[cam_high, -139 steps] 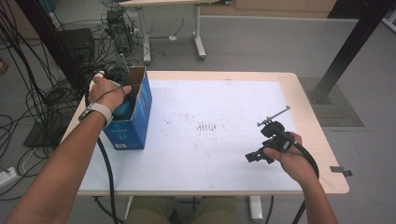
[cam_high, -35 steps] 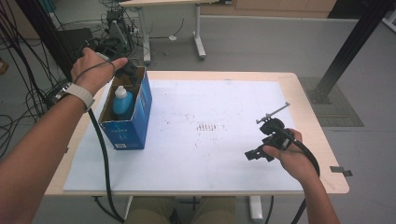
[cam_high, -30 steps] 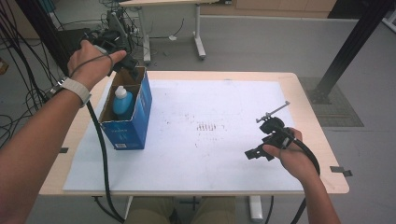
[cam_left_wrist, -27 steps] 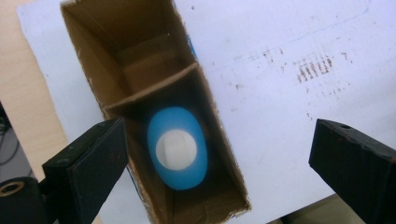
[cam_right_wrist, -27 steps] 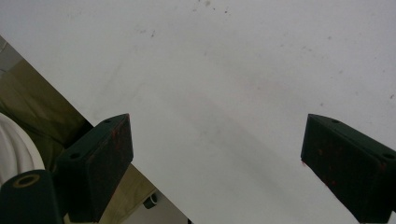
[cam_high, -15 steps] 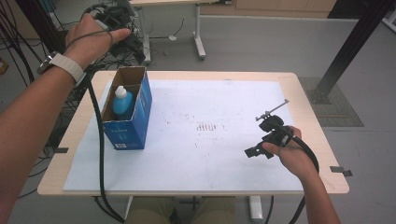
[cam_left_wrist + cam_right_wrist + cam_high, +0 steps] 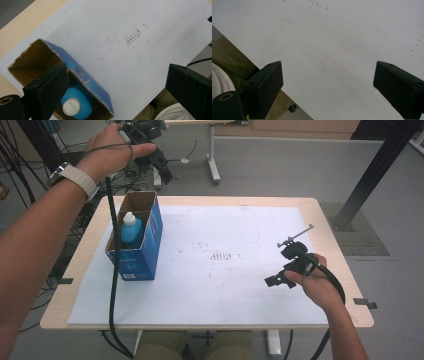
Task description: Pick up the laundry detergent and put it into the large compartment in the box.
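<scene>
1. Workshop-ish room, grey floor, cables everywhere on the left. White sheet (image 7: 235,270) covers a light wood table (image 7: 330,220), faint brown smudges mid-sheet.
2. Blue box (image 7: 137,245) stands upright w/ its top torn open, on the left part of the sheet. Inside it sits a blue bottle (image 7: 131,227) w/ a white cap, upright, leaning against the box wall afaict.
3. Left gripper (image 7: 150,140) is held high above and beyond the box, well clear of it. Its own view looks down into the box mouth (image 7: 35,60); jaws spread wide, nothing between them.
4. Right gripper (image 7: 287,270) is low over the sheet on the right side, well apart from the box. Jaws also wide apart, empty, just bare sheet (image 7: 327,50) under them.
5. Handling guess: bottle (image 7: 76,106) looks like smooth plastic, prob light-ish but slippery, and squeezable, so don't crush it. Best hold imo is the neck just under the cap, or across the shoulders, coming straight down. Box is thin cardboard, light, will likely tip or slide, so brace it w/ the other gripper.
</scene>
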### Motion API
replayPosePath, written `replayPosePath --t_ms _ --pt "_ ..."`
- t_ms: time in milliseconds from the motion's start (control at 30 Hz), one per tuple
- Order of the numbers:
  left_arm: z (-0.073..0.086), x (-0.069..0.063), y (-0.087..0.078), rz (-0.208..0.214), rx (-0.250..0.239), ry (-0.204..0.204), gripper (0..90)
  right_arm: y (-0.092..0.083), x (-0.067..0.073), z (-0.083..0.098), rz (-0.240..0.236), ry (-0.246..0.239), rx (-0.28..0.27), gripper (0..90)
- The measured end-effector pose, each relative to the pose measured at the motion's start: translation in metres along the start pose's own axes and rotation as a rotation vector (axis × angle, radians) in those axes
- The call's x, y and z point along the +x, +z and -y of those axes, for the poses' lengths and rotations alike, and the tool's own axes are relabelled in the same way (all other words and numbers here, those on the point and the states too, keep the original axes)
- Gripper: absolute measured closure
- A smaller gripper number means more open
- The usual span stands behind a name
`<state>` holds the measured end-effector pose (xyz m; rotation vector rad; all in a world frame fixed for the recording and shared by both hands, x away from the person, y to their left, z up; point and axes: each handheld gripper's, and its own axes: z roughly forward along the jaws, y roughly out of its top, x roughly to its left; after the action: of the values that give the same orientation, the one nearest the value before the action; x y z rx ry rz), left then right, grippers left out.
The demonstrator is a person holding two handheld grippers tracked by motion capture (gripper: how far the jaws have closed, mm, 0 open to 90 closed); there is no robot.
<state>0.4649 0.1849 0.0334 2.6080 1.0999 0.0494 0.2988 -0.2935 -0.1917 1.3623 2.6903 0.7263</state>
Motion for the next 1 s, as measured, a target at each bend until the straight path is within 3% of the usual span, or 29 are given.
replayPosePath --t_ms 133,300,533,1000 --pt "-0.01 -0.009 0.005 0.02 0.011 0.081 5.1 -0.001 -0.001 0.0 0.003 0.003 0.002 9.0" --pt "-0.019 -0.019 0.01 0.036 0.019 0.152 5.2 -0.002 -0.001 -0.001 0.003 0.002 0.001 9.0" --pt "-0.032 -0.037 0.021 0.028 0.057 0.265 5.8 -0.002 -0.001 0.0 0.006 0.006 0.003 9.0" --pt "-0.042 -0.066 0.046 0.031 0.071 0.408 6.0 -0.002 0.0 0.0 0.004 0.004 0.004 9.0"
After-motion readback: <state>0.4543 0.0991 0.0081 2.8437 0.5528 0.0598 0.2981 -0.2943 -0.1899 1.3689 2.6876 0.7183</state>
